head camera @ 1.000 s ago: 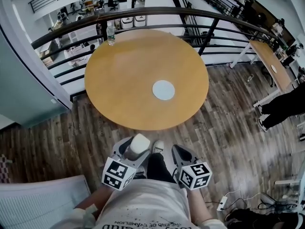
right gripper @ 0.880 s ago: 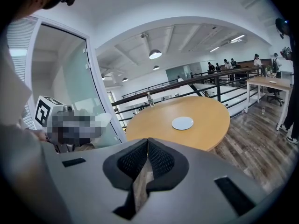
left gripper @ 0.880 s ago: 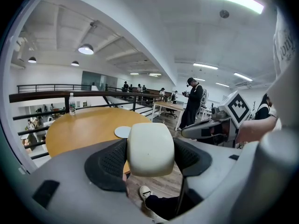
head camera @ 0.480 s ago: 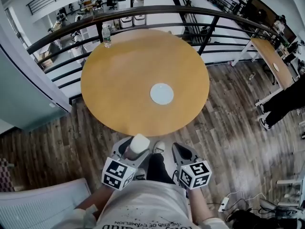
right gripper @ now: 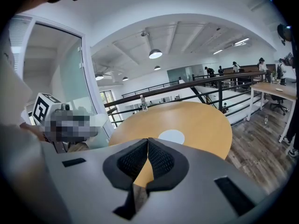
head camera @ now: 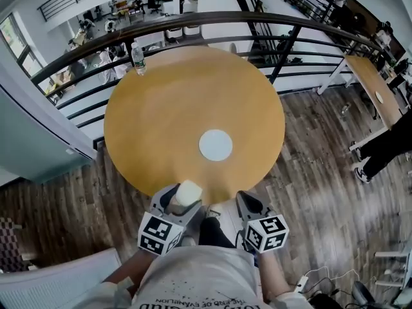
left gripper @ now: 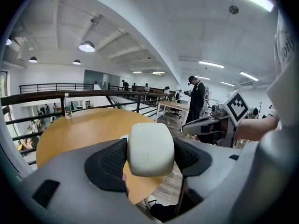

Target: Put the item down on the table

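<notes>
Off-white, smooth, rounded at every corner: records one block as the item. Finds it clamped in the left gripper, with a dark textured pad pressed against each flank and the top and front face clear of the pads. Places it at the near rim of the round tan wooden table, held in the air and clear of the top.

Finds the right gripper with jaws together, pads meeting along one seam, nothing between them. Sets it just beside the left gripper, roughly level with it, at the same near rim. Records a square-marker cube at the rear of each: left, right.

- Ahead of both grippers, between their lines, on the tabletop: a flat white disc, well apart from the block.
- Far beyond the left gripper, at the opposite rim: an upright clear plastic bottle.
- Beyond the table: a dark curved railing.
- Under and around the table: dark plank floor.
- Off to the right gripper's side: a person in dark trousers near a second table.
</notes>
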A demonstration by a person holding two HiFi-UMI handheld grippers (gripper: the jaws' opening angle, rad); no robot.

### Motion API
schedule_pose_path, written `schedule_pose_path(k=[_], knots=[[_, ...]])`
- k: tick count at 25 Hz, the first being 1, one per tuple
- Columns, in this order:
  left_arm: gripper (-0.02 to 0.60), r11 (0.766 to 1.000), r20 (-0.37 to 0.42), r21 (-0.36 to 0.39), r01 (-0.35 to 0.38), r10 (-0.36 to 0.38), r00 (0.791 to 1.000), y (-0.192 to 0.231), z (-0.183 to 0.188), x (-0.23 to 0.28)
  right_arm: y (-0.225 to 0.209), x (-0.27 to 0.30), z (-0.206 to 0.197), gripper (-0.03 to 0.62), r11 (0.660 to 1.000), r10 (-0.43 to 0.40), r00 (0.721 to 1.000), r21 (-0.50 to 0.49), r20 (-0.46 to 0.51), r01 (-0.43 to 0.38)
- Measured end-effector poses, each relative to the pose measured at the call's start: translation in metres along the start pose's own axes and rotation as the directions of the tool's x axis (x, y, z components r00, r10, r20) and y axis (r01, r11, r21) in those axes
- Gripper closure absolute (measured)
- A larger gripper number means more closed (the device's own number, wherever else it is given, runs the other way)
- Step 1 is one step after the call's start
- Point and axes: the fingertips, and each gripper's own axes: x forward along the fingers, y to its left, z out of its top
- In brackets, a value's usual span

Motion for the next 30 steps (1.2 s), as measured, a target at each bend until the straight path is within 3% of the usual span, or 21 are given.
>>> schedule_pose_path(k=[22,30], knots=[[0.267,0.994,0.018,-0.055,-0.091,0.092,0.996,0.039,0.081,0.126,-0.117,0.072,0.068,0.569,0.995,0.097,0.995,-0.018,-0.034,-0.098],[0.267,0.991,0.004,-0.059,-0.117,0.117,0.993,0.044,0.089,0.136,-0.125,0.08,0.068,0.568,0.993,0.119,0.992,-0.006,-0.052,-0.12]])
